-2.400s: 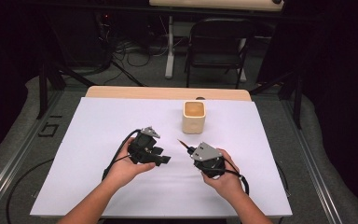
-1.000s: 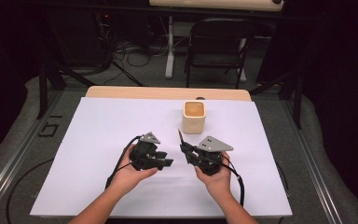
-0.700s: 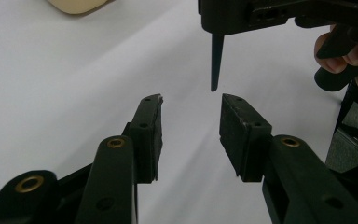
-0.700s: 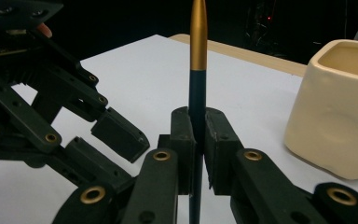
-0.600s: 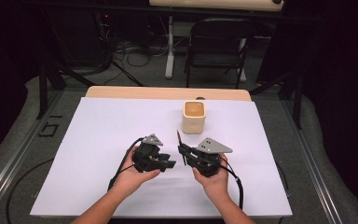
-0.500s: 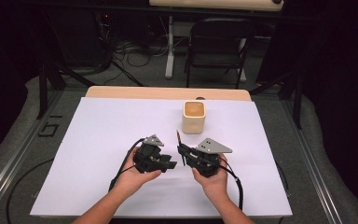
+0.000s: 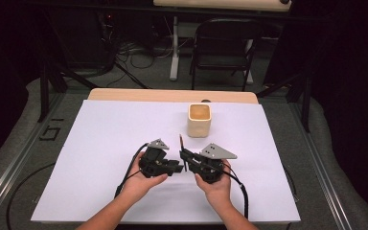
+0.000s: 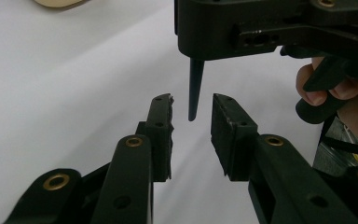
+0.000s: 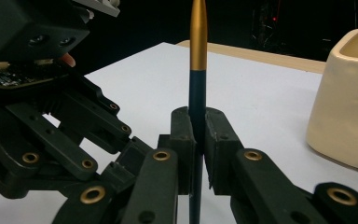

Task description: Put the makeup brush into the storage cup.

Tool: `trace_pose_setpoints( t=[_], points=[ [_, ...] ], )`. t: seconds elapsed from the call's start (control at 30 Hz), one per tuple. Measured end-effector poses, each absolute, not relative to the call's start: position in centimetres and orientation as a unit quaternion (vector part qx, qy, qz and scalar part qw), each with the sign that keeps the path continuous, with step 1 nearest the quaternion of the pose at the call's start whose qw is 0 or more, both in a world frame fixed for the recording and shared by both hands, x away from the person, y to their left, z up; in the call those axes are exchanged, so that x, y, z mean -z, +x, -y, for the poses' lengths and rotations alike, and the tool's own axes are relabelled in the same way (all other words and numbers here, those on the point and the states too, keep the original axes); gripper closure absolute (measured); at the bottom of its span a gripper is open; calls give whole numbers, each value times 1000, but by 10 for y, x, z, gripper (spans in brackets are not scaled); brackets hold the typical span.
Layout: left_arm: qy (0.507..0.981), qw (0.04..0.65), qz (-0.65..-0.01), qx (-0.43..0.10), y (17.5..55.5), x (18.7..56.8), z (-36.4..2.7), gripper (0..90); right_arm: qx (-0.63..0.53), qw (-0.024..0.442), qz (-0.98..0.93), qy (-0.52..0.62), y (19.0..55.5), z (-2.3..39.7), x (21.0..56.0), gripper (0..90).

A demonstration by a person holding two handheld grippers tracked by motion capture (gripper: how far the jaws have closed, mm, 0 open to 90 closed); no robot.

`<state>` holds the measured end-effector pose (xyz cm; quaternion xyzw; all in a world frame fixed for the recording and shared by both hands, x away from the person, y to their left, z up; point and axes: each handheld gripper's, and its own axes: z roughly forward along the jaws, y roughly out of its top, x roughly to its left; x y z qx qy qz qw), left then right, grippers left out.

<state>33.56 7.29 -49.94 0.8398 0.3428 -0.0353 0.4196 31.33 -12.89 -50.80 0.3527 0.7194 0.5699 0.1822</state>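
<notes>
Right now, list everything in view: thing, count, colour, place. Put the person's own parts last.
pen: one, dark barrel with a gold end, upright between the pads of the right gripper, lower tip hanging between the left gripper's jaws.
cup: one, cream, squarish, open top, on the far middle of the white sheet.
white sheet: one, white, covering most of the table.
table: one, light wood, edge showing beyond the sheet.
chair: one, dark, on the floor behind the table.
left gripper: one, black, near the table's middle; jaws have just been closing around the pen's tip, pads not touching it.
right gripper: one, black, right of the left gripper, shut on the pen.
hands: two, each holding a gripper, forearms entering from the near edge.
</notes>
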Motion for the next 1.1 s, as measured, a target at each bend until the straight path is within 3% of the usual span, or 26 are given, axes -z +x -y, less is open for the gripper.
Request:
trace_pose_setpoints(
  t=[0.8,1.1],
  points=[
    [831,430,-352,38,335,505,-69,831,-593,145,-702,367,312,127,509,831],
    [831,426,-355,44,335,506,-69,840,-591,143,-703,368,312,126,510,832]
  ],
)
